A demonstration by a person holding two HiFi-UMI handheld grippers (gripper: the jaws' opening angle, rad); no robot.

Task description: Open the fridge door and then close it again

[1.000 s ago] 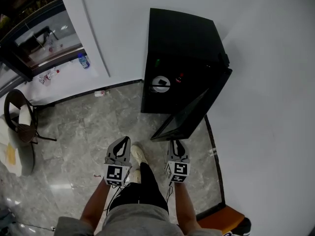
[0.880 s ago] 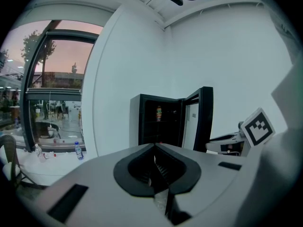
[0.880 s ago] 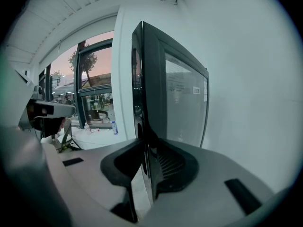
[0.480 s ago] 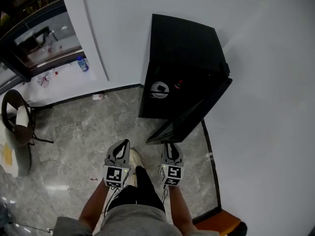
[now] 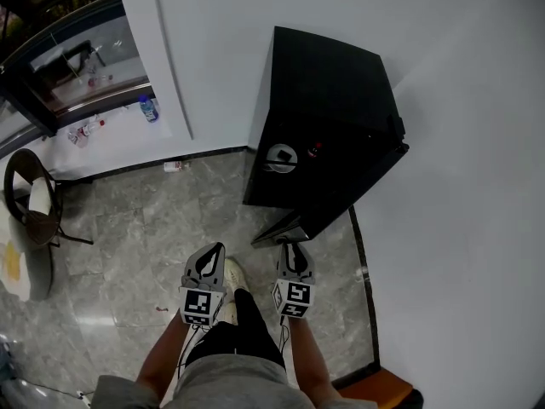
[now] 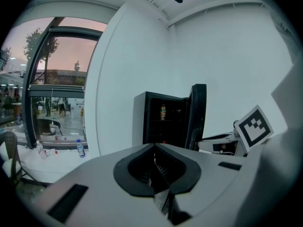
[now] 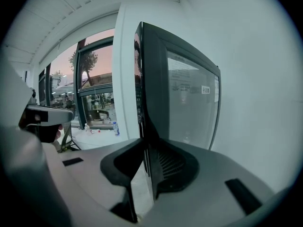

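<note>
Clamps the right hand-held gripper (image 5: 292, 252) on the free edge of the fridge door (image 5: 339, 201), half open in front of the black fridge (image 5: 324, 100), seemingly to steer its swing, and holds the left hand-held gripper (image 5: 214, 250) pressed together, empty, short of the fridge, out of the way.

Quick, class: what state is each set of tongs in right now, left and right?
Left tongs: closed, holding nothing.
Right tongs: closed on the edge of the fridge door.
</note>
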